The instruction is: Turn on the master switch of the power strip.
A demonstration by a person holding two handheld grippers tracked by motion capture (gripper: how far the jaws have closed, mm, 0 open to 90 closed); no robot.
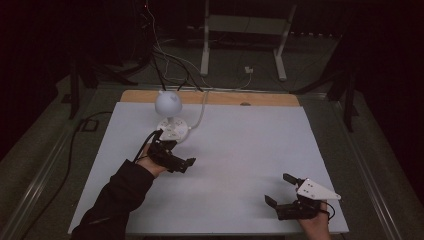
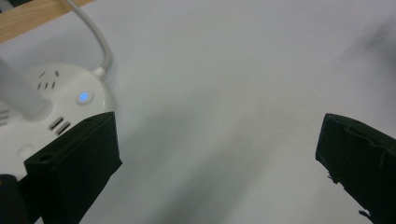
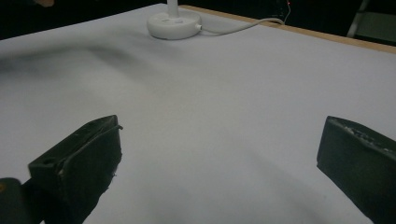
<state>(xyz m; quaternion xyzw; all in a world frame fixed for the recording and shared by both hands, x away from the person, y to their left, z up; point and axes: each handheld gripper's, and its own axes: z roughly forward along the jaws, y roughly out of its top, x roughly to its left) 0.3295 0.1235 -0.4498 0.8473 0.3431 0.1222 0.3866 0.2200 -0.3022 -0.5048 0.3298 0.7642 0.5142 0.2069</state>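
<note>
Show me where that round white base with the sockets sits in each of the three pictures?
High view: the round white base sits upper left of centre, just beyond the left tool.
Left gripper view: far left edge, blue light on.
Right gripper view: top, left of centre.
Shared landmark: its white cable.

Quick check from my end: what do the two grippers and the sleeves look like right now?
Both are black two-jaw tools with blocky, squared jaws. The right gripper carries a pale grey three-cornered plate with small holes on top. A dark cable trails from the left gripper, whose arm wears a black sleeve.
</note>
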